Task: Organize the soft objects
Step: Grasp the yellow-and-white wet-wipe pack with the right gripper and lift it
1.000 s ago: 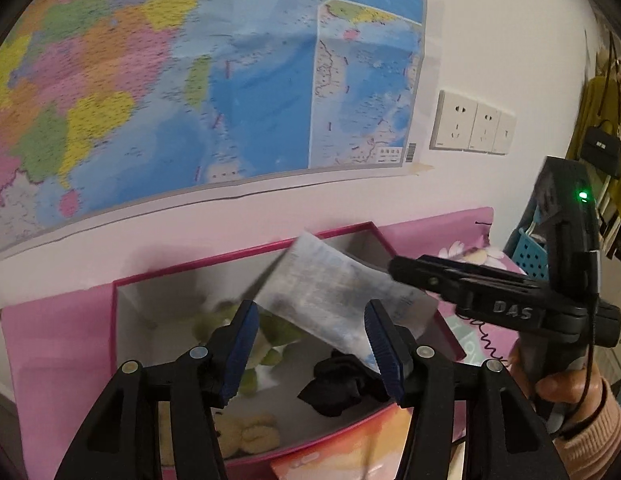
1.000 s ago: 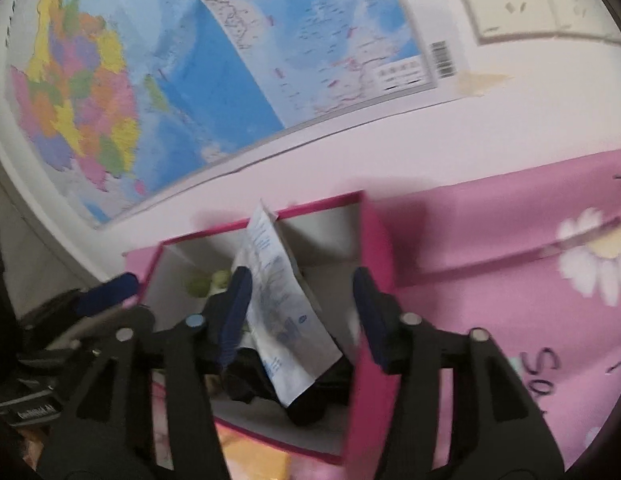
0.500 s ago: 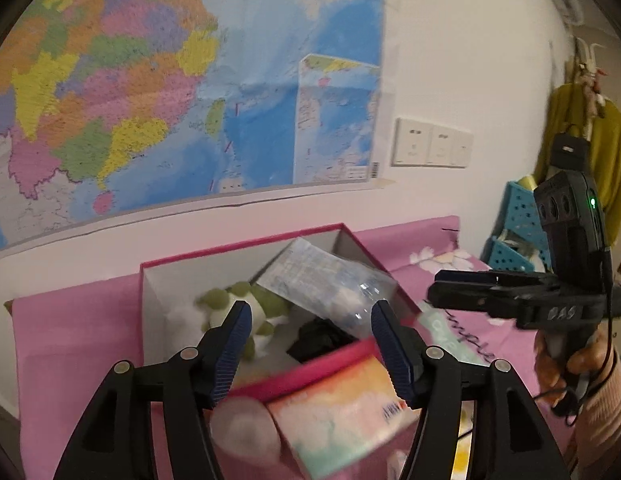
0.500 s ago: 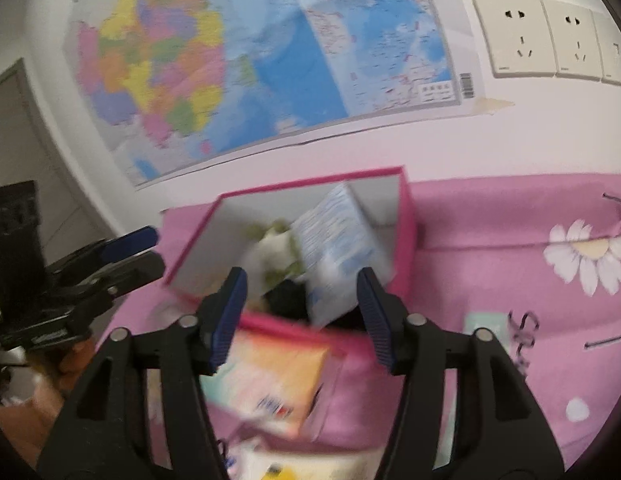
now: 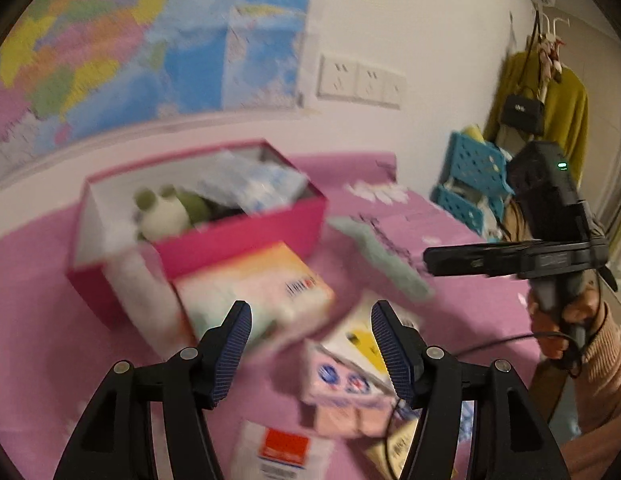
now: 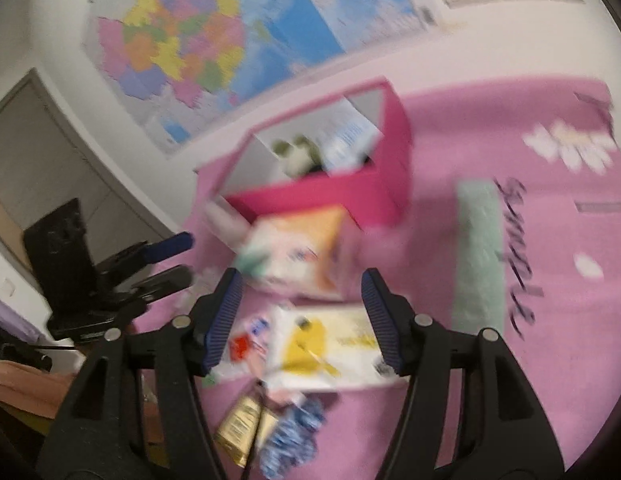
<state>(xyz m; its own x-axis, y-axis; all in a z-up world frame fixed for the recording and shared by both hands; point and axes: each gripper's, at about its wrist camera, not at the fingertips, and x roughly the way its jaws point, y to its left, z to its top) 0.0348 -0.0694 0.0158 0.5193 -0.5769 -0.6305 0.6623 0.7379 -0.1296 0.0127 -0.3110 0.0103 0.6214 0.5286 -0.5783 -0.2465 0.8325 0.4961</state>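
A pink box (image 5: pixel 246 236) (image 6: pixel 334 196) stands on the pink bedspread by the wall. Inside lie a green and white plush toy (image 5: pixel 166 216) (image 6: pixel 298 156) and a blue and white tissue pack (image 5: pixel 254 188) (image 6: pixel 346 136). An orange and white tissue pack (image 5: pixel 254 292) (image 6: pixel 298 248) leans at the box's front. A yellow pack (image 5: pixel 366 344) (image 6: pixel 330 344) and a pink pack (image 5: pixel 346 396) lie nearer. My left gripper (image 5: pixel 310 344) is open and empty above them. My right gripper (image 6: pixel 302 316) is open and empty, and shows from the side in the left wrist view (image 5: pixel 434 260).
A mint green cloth strip (image 5: pixel 382 256) (image 6: pixel 478 252) lies right of the box. A red and white packet (image 5: pixel 282 448), a gold packet (image 6: pixel 242 428) and a blue patterned item (image 6: pixel 294 436) lie at the near edge. Blue baskets (image 5: pixel 470 176) stand at the right. A wall map hangs behind.
Both grippers have pulled back from the box and tilted down. The tissue pack now rests in the box, and the packs on the bedspread have come into view.
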